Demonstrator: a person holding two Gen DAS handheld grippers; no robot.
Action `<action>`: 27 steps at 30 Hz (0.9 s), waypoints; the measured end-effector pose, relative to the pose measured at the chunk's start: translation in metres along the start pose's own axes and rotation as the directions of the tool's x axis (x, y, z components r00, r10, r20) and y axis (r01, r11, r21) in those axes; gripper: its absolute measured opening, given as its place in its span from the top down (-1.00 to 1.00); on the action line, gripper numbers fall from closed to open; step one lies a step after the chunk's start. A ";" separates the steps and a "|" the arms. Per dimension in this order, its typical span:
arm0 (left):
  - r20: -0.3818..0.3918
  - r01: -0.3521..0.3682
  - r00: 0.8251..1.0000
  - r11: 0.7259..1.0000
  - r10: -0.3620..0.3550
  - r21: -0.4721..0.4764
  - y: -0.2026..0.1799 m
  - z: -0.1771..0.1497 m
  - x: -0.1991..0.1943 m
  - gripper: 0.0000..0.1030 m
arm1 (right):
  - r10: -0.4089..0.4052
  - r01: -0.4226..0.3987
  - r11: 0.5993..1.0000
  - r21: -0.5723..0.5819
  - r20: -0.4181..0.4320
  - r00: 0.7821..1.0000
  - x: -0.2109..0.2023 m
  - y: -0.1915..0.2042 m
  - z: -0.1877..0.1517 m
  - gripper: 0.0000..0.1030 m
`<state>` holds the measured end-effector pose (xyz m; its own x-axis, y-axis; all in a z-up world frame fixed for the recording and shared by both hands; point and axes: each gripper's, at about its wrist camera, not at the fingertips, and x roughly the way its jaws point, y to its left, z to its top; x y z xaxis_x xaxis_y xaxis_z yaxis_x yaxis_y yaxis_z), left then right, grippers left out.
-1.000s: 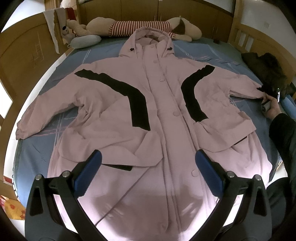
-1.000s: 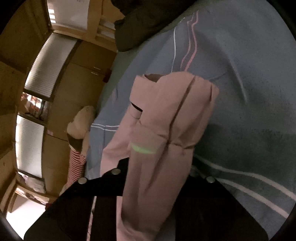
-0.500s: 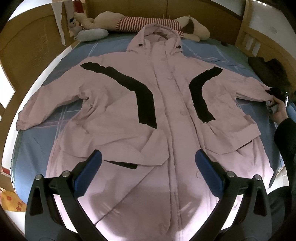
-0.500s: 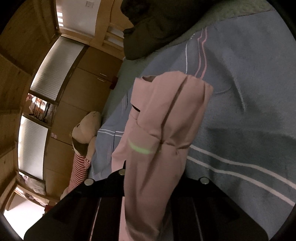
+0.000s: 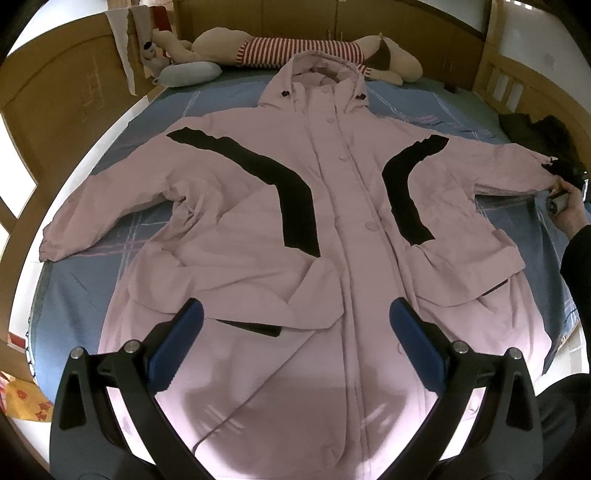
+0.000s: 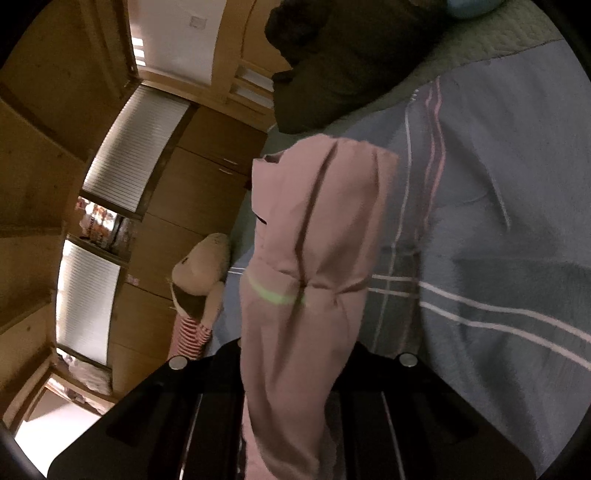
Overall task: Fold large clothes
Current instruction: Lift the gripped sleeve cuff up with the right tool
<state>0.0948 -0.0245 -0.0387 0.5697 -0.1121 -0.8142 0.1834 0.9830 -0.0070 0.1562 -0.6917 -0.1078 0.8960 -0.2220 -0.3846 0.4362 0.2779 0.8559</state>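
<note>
Coat [image 5: 332,229], pink, spread face-up across blue bed [image 5: 85,291], hood far, hem near, long axis running near to far. Right sleeve [image 6: 314,236] stretched out right, cuff pinched in right gripper [image 6: 291,369] (jaws narrowed down onto fabric). Left gripper [image 5: 295,325] wide, empty, above near hem.

Wood-panelled bedroom, dimly lit

Filling the middle: a bed under a blue sheet [image 5: 229,99] crossed by pale stripes. Lying along the wooden headboard [image 5: 406,22]: a plush toy [image 5: 288,48] in a red-and-white striped top, beside a grey-blue cushion [image 5: 188,72]. Running along one side: wooden cabinets [image 6: 207,177] with slatted panels [image 6: 136,144] catching light. Showing above: a white wall [image 6: 184,37]. Resting at the bed's edge: a dark bundle of cloth [image 6: 351,55].
</note>
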 end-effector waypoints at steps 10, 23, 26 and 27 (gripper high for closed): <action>0.009 -0.016 1.000 1.000 0.016 0.014 -0.002 -0.004 -0.003 -0.96 | 0.065 -0.065 0.997 0.034 0.011 0.998 -0.014 0.021 -0.001 0.82; 0.027 -0.046 0.999 0.998 0.045 0.039 -0.007 -0.008 -0.005 -0.96 | 0.180 -0.180 0.983 0.027 0.008 0.984 -0.033 0.064 -0.008 0.82; 0.029 -0.051 0.998 0.998 0.050 0.040 -0.007 -0.009 -0.004 -0.96 | 0.191 -0.191 0.981 0.018 0.005 0.982 -0.035 0.070 -0.009 0.82; 0.028 -0.051 0.998 0.998 0.050 0.039 -0.006 -0.009 -0.004 -0.96 | 0.193 -0.194 0.981 0.015 0.005 0.981 -0.036 0.073 -0.009 0.83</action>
<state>0.0843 -0.0291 -0.0406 0.6002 -0.0669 -0.7970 0.1850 0.9811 0.0569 0.1565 -0.6549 -0.0351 0.9630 -0.1690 -0.2098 0.2532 0.3017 0.9191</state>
